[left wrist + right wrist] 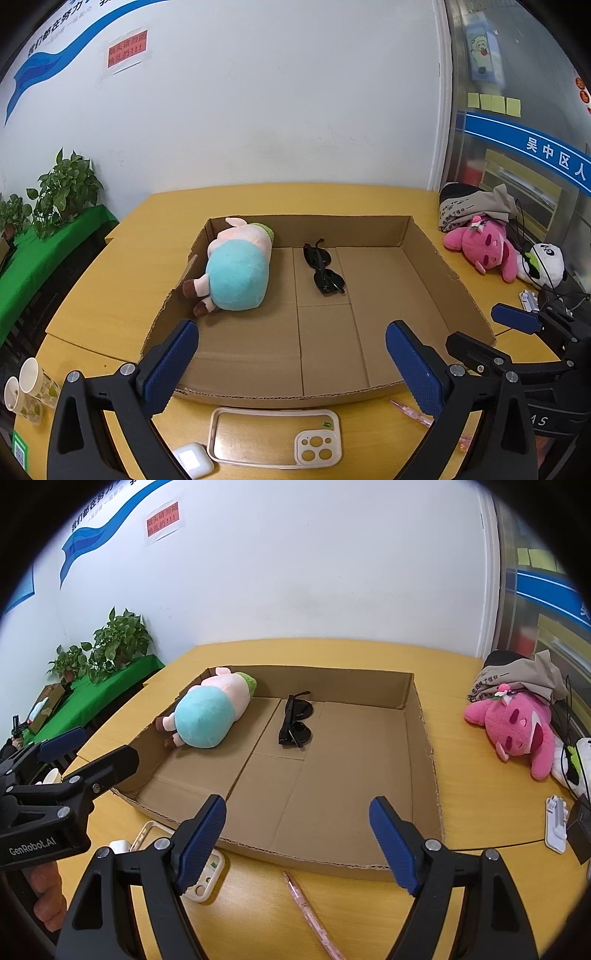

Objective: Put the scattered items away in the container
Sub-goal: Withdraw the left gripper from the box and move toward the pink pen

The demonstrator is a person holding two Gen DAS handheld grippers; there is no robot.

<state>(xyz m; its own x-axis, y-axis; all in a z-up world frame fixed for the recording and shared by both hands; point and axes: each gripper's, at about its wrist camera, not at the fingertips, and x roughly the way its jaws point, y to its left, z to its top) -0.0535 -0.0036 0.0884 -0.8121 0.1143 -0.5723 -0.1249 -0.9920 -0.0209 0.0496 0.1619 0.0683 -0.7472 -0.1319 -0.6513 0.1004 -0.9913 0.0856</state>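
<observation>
A: How far along is the tidying looking?

B: Partway, I'd judge. The cardboard box (424,266) is already holding two things: the plush pig (236,269) is lying on its side against the left wall, and the black sunglasses (323,267) are resting folded on the floor of the box, near the middle and apart from the pig

A: And what is waiting outside?

B: On the yellow table (369,904), just in front of the box's near wall, the phone case (275,437) is lying flat, the small white earbud case (192,459) is sitting just beside its left end, and the pink pen (308,910) is lying off to the right. Those three seem to be what is left

A: Are the claws carrying anything?

B: No. The left gripper (291,365) is hanging over the near wall with its jaws spread wide and nothing between them; the right gripper (297,840) is doing the same, empty and wide apart, with the pen lying below it

A: The pink plush (517,727) at the far right?

B: It is lying with a bag and cables, well apart from the box; I cannot tell whether it counts
</observation>
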